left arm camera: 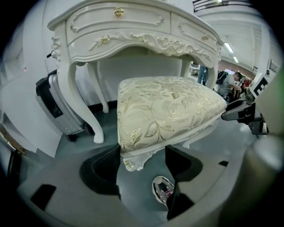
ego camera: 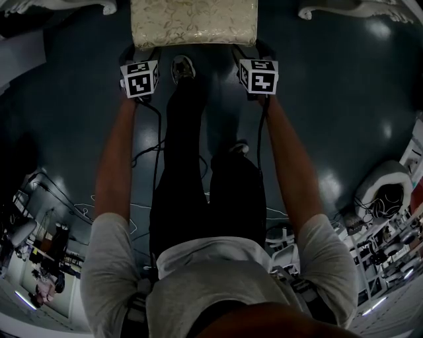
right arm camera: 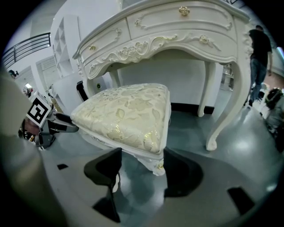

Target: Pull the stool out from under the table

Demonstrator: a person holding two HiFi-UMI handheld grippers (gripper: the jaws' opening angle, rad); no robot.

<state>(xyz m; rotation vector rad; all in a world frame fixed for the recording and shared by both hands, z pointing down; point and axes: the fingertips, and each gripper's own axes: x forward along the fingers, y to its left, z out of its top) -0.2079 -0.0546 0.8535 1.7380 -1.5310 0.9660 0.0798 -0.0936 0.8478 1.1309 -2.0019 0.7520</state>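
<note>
Stool [ego camera: 193, 23] sits on the floor [ego camera: 330, 99], centred between the table's front legs [ego camera: 344, 10]. The seat looks mostly on the near side of them, with its far end in the table [left arm camera: 133, 26] opening.

Left gripper [left arm camera: 142, 170]: jaws spread wide, straddling the stool's near-left corner, with the carved corner leg in the gap. Right gripper [right arm camera: 143, 170]: same at the near-right corner, jaws apart around the corner leg. Floor shows between leg and jaw on both sides, so I read neither as clamped.

Step, my read: grasp setup, both grippers in position at the near corners, pull not begun or only partway. The next move calls for closing both on the seat rail, then drawing straight back towards the person, evenly, so the stool doesn't yaw into a table leg. One shoe [ego camera: 183, 68] is just near of the seat edge, so the foot needs to clear.

View differences:
- The head view gives the plan layout: stool against table feet, both arms symmetric, marker cubes [ego camera: 139, 78] covering the jaws.
- The gripper views show the jaw gaps and the drawer fronts, which the head view doesn't.
- Only the left gripper view shows a grey unit [left arm camera: 57, 104] by the table's left leg.
- Only the right gripper view shows a person [right arm camera: 259, 53] standing far right.
</note>
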